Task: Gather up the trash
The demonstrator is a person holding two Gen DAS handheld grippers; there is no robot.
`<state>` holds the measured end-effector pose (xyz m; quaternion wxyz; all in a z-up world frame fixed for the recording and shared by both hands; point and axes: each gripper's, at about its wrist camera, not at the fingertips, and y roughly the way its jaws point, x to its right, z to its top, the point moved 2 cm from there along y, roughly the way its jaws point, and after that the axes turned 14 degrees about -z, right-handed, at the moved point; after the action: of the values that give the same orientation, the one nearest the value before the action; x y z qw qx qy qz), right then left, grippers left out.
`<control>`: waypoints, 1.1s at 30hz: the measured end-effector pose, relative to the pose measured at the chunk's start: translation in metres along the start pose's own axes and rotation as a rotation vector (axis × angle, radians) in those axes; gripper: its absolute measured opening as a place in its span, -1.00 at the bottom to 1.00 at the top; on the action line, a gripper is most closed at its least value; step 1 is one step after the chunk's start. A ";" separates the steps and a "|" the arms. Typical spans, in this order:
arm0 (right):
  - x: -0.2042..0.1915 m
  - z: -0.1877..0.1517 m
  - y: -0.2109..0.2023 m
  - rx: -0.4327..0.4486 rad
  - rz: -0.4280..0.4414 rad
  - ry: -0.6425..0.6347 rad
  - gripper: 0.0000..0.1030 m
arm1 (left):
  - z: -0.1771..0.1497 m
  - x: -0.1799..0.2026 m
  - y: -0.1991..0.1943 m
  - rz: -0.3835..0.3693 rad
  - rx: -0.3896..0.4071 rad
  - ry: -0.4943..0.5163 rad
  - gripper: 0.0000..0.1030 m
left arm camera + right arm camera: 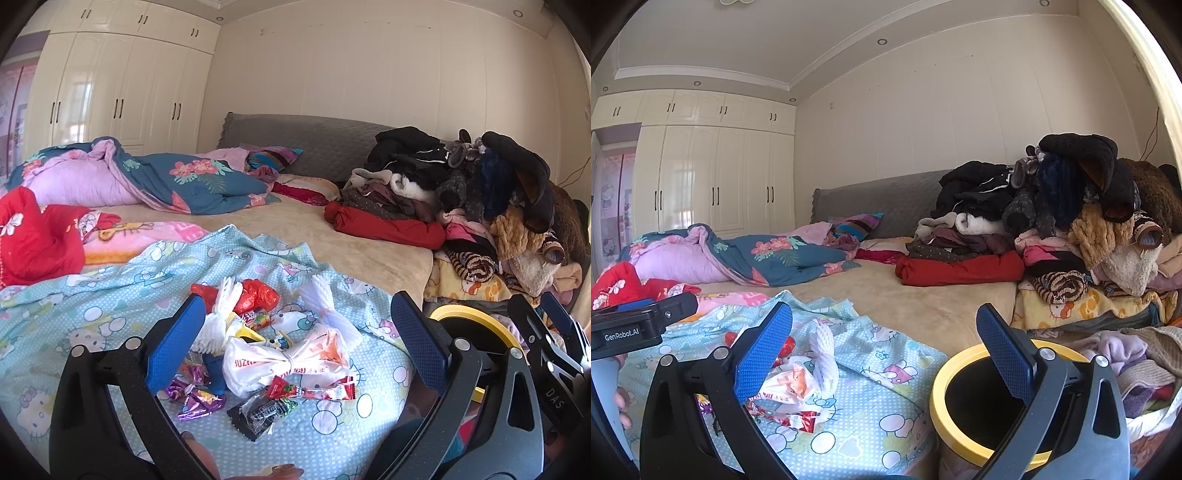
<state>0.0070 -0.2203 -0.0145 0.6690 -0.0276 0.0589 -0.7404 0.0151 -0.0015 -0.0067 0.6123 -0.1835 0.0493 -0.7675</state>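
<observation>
While you hold both tools over the bed, your left gripper stands spread wide, its blue pads well apart and gripping nothing. Between those pads, on the light blue cartoon sheet, lies the trash pile: a knotted white plastic bag, white foam netting, a crumpled red bag, a red-and-white wrapper, a black wrapper and purple foil wrappers. The left pad stands just beside the foam netting; whether it touches cannot be told.

Your right gripper is likewise fully spread and empty. Its left pad sits over the edge of the pile, and its right pad hangs above the mouth of the yellow-rimmed bin. The bin stands just beside the sheet's right edge, near the pile. A heap of clothes is stacked beyond the bin at the right of the bed. No item of trash is visible inside the bin, whose interior is dark.
</observation>
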 end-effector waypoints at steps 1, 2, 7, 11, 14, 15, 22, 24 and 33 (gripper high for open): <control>0.000 0.000 0.000 0.001 0.000 0.002 0.88 | 0.000 0.000 0.000 0.003 -0.001 0.000 0.79; 0.000 0.000 0.000 0.000 0.002 0.002 0.88 | 0.000 0.000 0.000 0.002 -0.001 0.000 0.79; 0.000 -0.001 0.000 -0.002 -0.001 0.001 0.88 | 0.000 0.000 0.000 0.002 -0.001 0.000 0.79; -0.001 0.000 0.000 -0.001 0.001 0.001 0.88 | 0.000 0.000 0.000 0.000 -0.001 0.000 0.79; -0.001 0.000 -0.001 -0.001 0.000 0.002 0.88 | 0.000 0.001 0.000 0.000 -0.001 0.000 0.79; -0.001 0.000 -0.001 -0.001 0.000 0.002 0.88 | 0.000 0.001 -0.001 0.000 -0.001 0.000 0.79; -0.001 -0.001 0.000 -0.005 0.002 0.001 0.88 | -0.001 -0.001 0.001 0.001 -0.004 -0.005 0.79; -0.002 -0.002 -0.001 -0.006 0.005 0.001 0.88 | -0.003 -0.003 0.001 -0.012 -0.006 -0.010 0.79; -0.036 -0.001 0.004 -0.051 0.133 -0.055 0.88 | 0.002 -0.039 -0.002 0.038 0.011 -0.090 0.79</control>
<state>0.0143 -0.1853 -0.0142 0.7170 -0.0611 0.0608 -0.6917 0.0206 0.0371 -0.0133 0.6292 -0.2133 0.0209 -0.7471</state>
